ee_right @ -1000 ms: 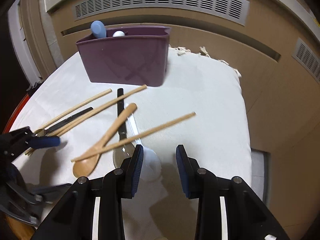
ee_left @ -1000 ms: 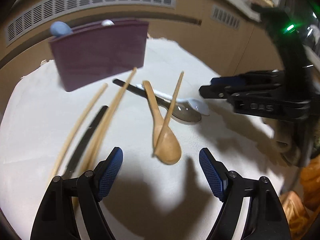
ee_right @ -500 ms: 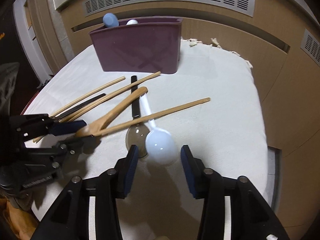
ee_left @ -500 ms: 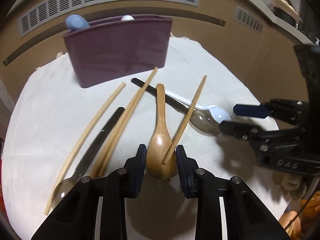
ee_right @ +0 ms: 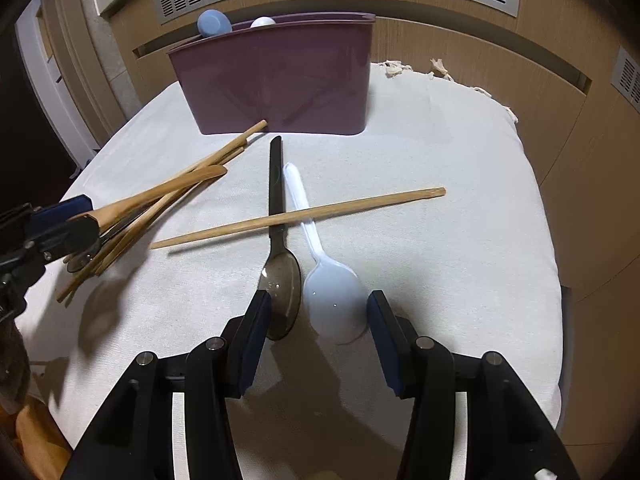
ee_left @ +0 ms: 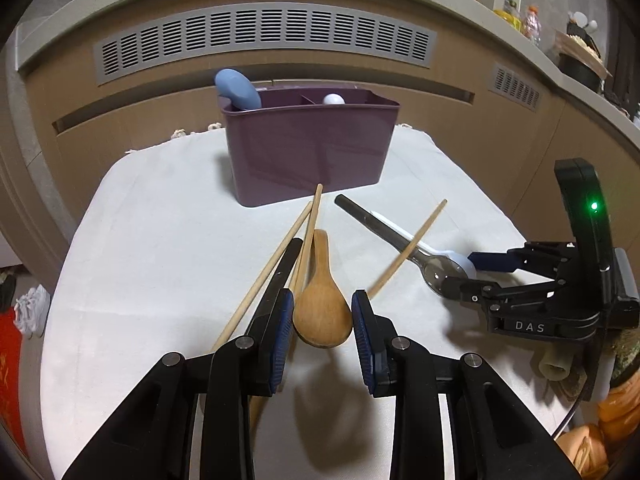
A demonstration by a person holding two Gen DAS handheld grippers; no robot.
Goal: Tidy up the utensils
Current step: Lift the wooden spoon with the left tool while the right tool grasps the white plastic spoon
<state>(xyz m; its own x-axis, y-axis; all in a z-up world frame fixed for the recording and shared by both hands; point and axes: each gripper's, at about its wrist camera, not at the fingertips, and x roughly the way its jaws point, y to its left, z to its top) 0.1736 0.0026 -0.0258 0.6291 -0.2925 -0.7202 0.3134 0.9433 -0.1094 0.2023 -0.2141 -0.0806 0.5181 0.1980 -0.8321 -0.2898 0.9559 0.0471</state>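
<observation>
Utensils lie scattered on a white cloth in front of the tall purple plastic holder. A blue rounded handle and a small white knob already poke out of the holder's top.

The left gripper has its blue pads squeezed on the bowl of a light brown wooden spoon. In the right wrist view the spoon's handle points toward the holder and seems to be off the cloth. Several long wooden chopsticks and a dark-handled piece lie right beside it, on the side away from the other gripper.

The right gripper is down near the cloth, farther from the holder than the spoons' handles. Its jaws have just been opening and now stand about half wide. Two spoon bowls sit between them: a smoky clear plastic spoon with a black handle and a white plastic spoon. The pads do not press on them yet. One single wooden chopstick lies across both handles.

If the right gripper closes now, I think it may pinch both spoons at once. Lifting them could flip the crossing chopstick off the cloth. The wooden spoon is held only by its round bowl, so it might twist or slip out.
</observation>
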